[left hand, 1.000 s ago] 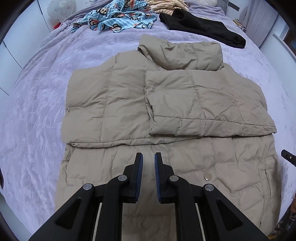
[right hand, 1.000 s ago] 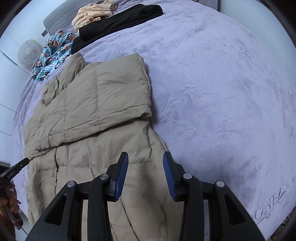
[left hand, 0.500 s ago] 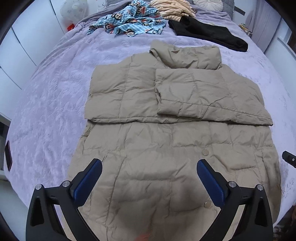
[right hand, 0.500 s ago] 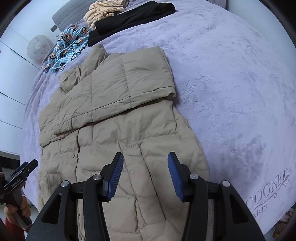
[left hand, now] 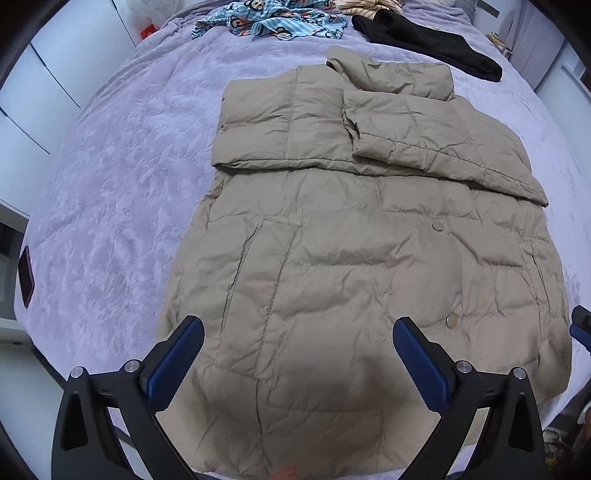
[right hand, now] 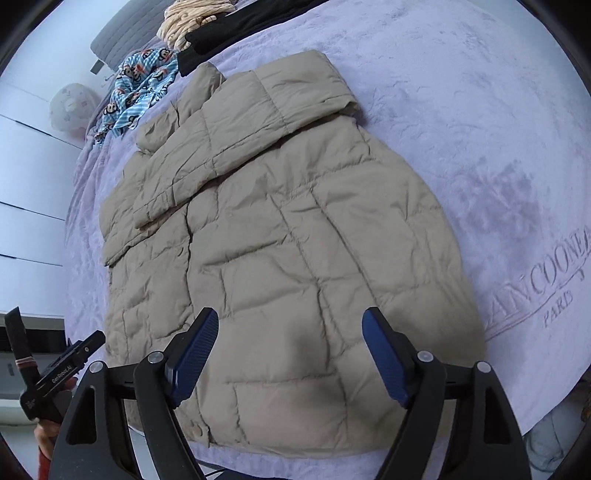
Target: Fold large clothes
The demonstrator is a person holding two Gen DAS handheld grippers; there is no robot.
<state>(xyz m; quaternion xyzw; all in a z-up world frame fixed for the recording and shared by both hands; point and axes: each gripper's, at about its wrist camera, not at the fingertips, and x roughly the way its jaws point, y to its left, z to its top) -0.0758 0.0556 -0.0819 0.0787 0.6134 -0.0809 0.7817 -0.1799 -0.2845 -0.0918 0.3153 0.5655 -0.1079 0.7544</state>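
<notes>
A beige puffer jacket [left hand: 332, 258] lies flat on the lavender bedspread [left hand: 110, 166], collar at the far end and both sleeves folded across the chest. My left gripper [left hand: 298, 325] hovers above the hem's left part, open wide, nothing between its blue pads. In the right wrist view the jacket [right hand: 277, 240] fills the middle. My right gripper [right hand: 291, 314] hangs over the hem's right part, its jaws opening and empty. The left gripper also shows at the lower left of the right wrist view, held in a hand.
Beyond the collar lie a blue monkey-print cloth [left hand: 273, 22], a black garment [left hand: 424, 37] and a striped beige garment [right hand: 192, 22]. A dark flat object [left hand: 26, 275] sits at the bed's left edge. White wardrobe doors stand on the left.
Both grippers have drawn back from the folded sleeves toward the hem and risen a little. The left jaws went from nearly shut to wide open. The right jaws widened.
</notes>
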